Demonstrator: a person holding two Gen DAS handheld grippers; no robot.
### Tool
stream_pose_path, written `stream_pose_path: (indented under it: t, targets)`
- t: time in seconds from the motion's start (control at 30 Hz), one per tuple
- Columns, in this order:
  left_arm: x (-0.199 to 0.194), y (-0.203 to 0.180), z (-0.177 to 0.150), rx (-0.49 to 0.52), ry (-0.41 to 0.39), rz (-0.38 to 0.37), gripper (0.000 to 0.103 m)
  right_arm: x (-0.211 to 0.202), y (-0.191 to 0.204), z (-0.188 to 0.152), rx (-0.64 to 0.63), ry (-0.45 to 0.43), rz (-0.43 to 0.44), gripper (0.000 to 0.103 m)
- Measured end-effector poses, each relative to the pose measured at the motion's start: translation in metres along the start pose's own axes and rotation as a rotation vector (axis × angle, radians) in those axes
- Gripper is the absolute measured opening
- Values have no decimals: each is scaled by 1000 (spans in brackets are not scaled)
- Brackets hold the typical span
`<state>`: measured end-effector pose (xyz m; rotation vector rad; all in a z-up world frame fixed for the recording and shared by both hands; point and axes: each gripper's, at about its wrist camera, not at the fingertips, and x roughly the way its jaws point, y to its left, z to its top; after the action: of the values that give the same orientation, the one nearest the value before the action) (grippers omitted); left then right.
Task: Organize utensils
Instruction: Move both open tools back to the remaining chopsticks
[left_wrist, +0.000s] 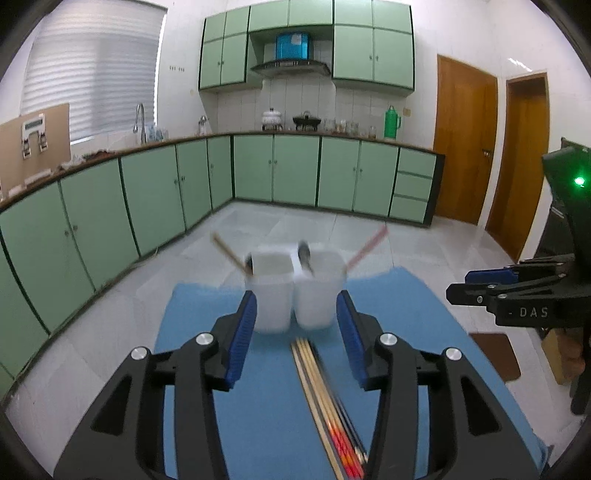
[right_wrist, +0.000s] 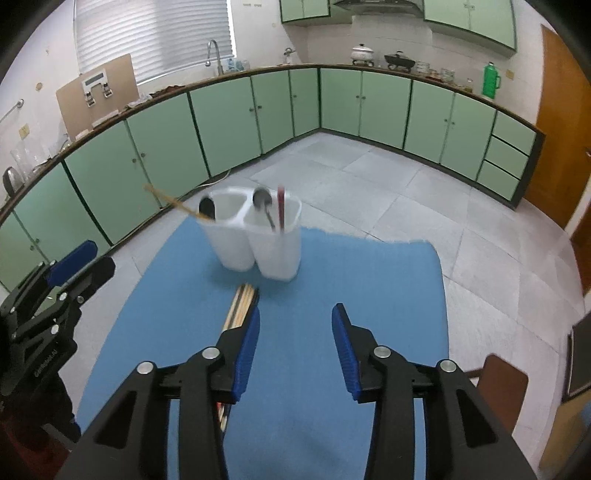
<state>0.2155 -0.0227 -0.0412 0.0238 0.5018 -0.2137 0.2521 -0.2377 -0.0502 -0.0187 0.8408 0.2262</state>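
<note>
On the blue mat (right_wrist: 369, 280), both grippers empty above the chopsticks.

Left gripper (left_wrist: 297, 321) and right gripper (right_wrist: 295, 332) stand released, nothing between the pads. One white twin-cup holder (right_wrist: 255, 240) already has two spoons and two sticks (blurred); a bundle of chopsticks (left_wrist: 325, 398) lies before it, too packed to count. A careless grab could scatter the bundle or tip the holder.

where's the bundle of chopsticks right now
The chopsticks lie flat on the blue mat, just in front of the white two-part holder. In the left wrist view they run between the open left gripper fingers, untouched.
</note>
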Motion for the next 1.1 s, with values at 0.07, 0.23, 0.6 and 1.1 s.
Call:
stream_pose_path:
  t: [0.07,0.23,0.6,1.1]
  targets:
    - [-4,-1,-17,4,29,3,44,0,2,-19,13,3,-4,40]
    - [-4,5,-66,-14,122,10,44,11,15,-69,42,35,-6,40]
    - [14,26,-148,-35,306,70,44,65,32,-171,150,104,47,40]
    - [12,31,-170,-37,360,74,45,62,61,-186,96,48,67,42]
